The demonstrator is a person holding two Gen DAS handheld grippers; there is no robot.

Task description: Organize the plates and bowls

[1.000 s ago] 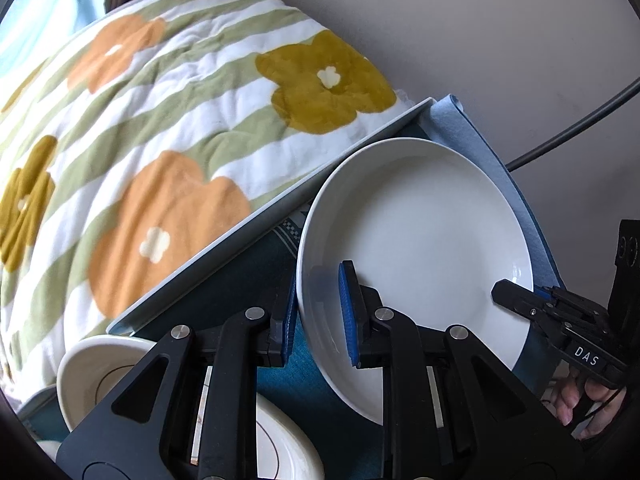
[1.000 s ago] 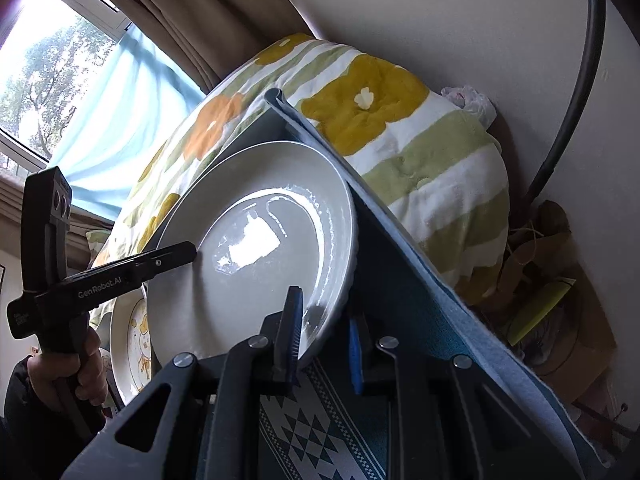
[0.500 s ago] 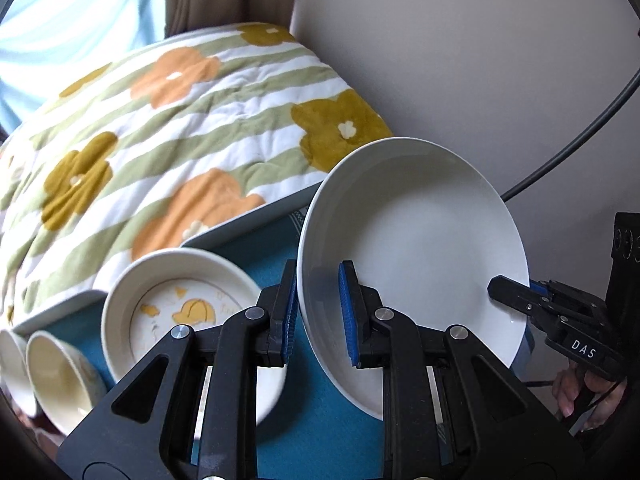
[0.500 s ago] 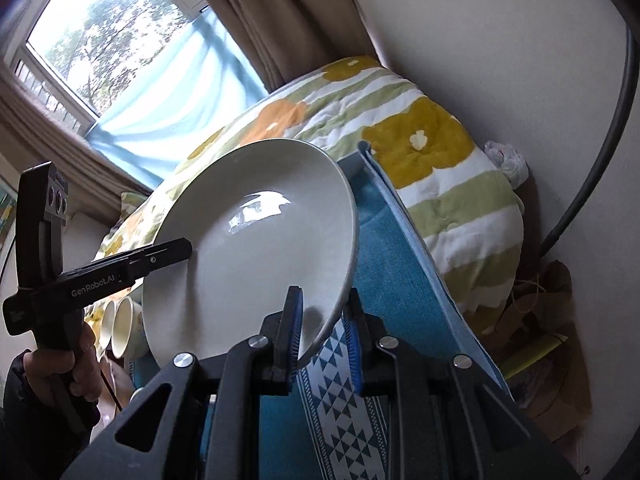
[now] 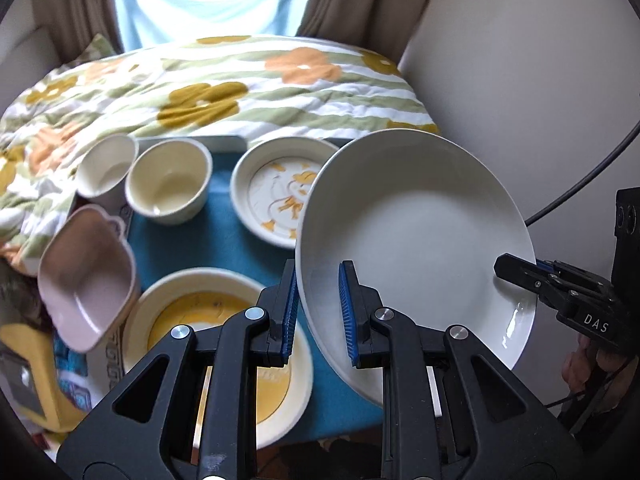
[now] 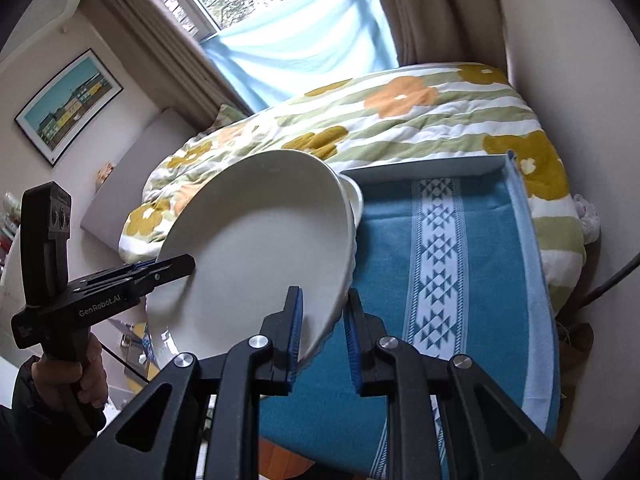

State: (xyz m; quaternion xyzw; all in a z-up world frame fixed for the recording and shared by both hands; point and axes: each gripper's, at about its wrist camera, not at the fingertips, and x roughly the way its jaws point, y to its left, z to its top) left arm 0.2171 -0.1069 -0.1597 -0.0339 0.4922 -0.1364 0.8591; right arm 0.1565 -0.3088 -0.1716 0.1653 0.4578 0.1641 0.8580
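Observation:
A large white plate (image 5: 416, 232) hangs tilted above the teal cloth (image 5: 224, 240). My left gripper (image 5: 318, 280) is shut on its near left rim. My right gripper (image 5: 516, 270) is shut on the opposite rim. In the right wrist view the same white plate (image 6: 256, 248) fills the left side, with the right gripper (image 6: 324, 304) clamped on its edge and the left gripper (image 6: 176, 264) biting the far edge. On the cloth below lie a duck-print plate (image 5: 280, 196), a cream bowl (image 5: 170, 186), a white cup (image 5: 106, 168), a pink square bowl (image 5: 86, 276) and a yellow-centred bowl (image 5: 216, 320).
A flower-print quilt (image 6: 400, 120) lies behind the table, under a window with curtains. A grey tray rim (image 6: 424, 168) edges the patterned teal cloth (image 6: 436, 260). A wall and a black cable (image 5: 580, 184) stand close on the right. A hand (image 6: 68, 376) holds the left gripper's grip.
Both grippers have risen and rolled with the white plate held between them. The views have swung from the far tray corner round to the window and the other dishes.

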